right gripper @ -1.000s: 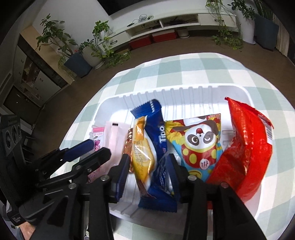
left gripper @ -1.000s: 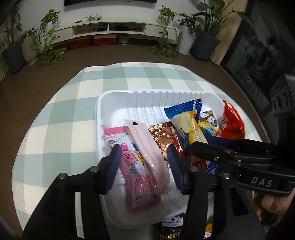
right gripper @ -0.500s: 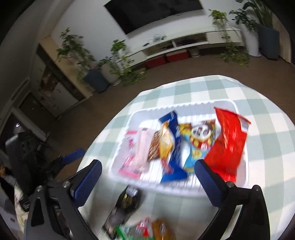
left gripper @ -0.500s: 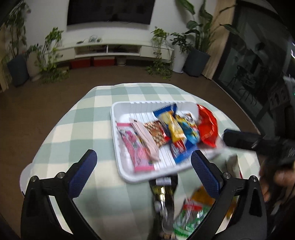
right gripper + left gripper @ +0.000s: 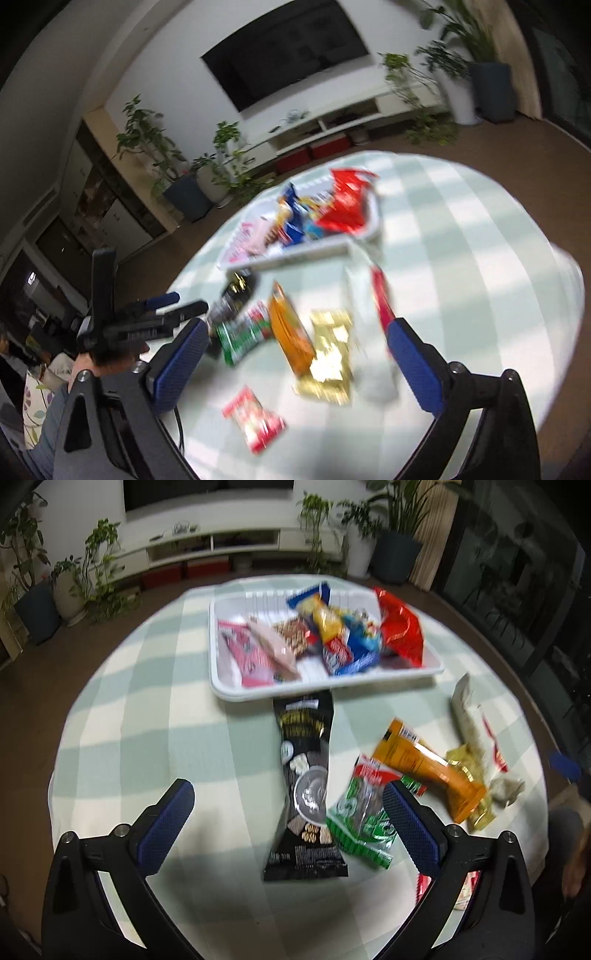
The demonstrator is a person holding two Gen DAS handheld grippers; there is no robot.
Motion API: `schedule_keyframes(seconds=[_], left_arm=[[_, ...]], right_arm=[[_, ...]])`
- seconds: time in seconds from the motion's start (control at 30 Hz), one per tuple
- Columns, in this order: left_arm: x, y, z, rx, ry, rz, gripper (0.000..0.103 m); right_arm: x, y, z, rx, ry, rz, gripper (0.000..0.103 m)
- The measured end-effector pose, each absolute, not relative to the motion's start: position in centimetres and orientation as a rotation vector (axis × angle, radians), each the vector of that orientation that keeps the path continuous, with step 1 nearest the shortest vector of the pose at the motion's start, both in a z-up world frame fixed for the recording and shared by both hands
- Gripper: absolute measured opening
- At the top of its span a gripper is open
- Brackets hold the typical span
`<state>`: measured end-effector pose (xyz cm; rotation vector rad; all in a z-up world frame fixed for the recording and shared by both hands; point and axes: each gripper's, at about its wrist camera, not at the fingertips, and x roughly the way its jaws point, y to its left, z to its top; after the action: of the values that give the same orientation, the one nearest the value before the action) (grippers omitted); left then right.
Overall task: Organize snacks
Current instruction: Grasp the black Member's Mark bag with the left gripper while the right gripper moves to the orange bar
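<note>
A round table (image 5: 155,716) in a green-checked cloth holds a white tray (image 5: 221,686) of snacks at 12 o'clock. Loose packets, including a black packet (image 5: 306,775), lie nearer. The left gripper (image 5: 288,816) and right gripper (image 5: 295,354) have just opened wide, holding nothing.

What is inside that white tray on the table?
The white tray holds a row of snack packets: a pink one, a pale pink one, a blue one and a red bag. Others between them overlap; anything underneath is hidden.
</note>
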<state>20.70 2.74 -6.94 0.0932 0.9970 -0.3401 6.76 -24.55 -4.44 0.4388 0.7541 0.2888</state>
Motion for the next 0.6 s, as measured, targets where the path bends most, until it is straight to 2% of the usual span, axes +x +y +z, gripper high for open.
schedule_keyframes(seconds=[0.1,0.17,0.27,0.33,0.4,0.53,0.6], left_arm=[[21.3,2.1,-7.5,0.133,1.018,-0.327,0.103],[21.7,1.7,-7.9,0.164,1.026,-0.316,0.102],[22.7,1.3,-8.4,0.194,1.045,-0.307,0.102],[23.7,1.2,-8.8,0.208,1.065,-0.300,0.096],[24.5,1.1,-9.1,0.216,1.085,-0.299,0.084],[25.7,0.3,-10.2,0.282,1.128,-0.305,0.082],[26.0,-0.1,-10.8,0.302,1.149,-0.307,0.077]], right_arm=[[5.6,-24.3,-5.4,0.427,0.777,0.300,0.089],[5.4,-23.9,-5.9,0.432,0.798,0.320,0.077],[5.3,-23.3,-6.5,0.429,0.810,0.345,0.068],[5.3,-22.6,-6.4,0.393,0.809,0.353,0.066],[5.0,-22.1,-6.4,0.371,0.807,0.354,0.065],[4.9,-21.7,-6.6,0.357,0.812,0.365,0.065],[4.8,-21.4,-6.6,0.343,0.816,0.369,0.065]])
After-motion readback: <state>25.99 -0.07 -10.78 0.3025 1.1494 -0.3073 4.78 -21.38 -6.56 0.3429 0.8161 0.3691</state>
